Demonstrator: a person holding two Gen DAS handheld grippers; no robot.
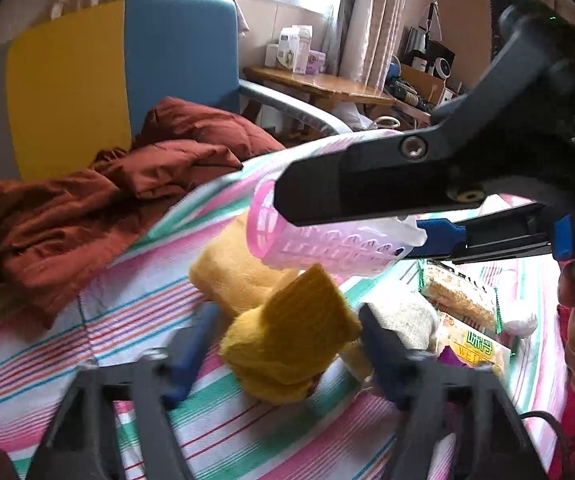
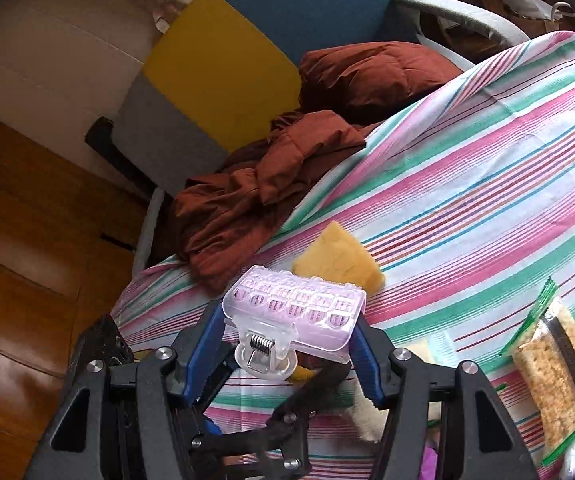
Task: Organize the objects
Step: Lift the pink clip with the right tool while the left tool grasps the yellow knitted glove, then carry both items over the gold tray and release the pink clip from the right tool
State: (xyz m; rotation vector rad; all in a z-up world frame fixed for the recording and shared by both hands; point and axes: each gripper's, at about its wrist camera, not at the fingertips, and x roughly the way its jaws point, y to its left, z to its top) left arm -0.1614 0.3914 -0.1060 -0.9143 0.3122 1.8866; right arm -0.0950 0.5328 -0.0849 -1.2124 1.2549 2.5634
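My right gripper [image 2: 289, 330] is shut on a pink plastic hair roller clip [image 2: 295, 312] and holds it above the striped bed sheet [image 2: 467, 168]. The clip also shows in the left wrist view [image 1: 319, 240], held by the right gripper [image 1: 367, 220] above my left one. My left gripper [image 1: 283, 344] is open, its fingers either side of a yellow knitted sock [image 1: 291, 344] that lies on the sheet. A yellow sponge-like piece [image 2: 339, 260] lies just beyond the clip.
A rust-red quilted jacket [image 1: 99, 204] is heaped at the bed's far edge against a yellow and blue chair [image 1: 127, 72]. Snack packets [image 1: 459, 300] and a white sock [image 1: 403, 320] lie to the right. A wooden table [image 1: 319, 84] stands behind.
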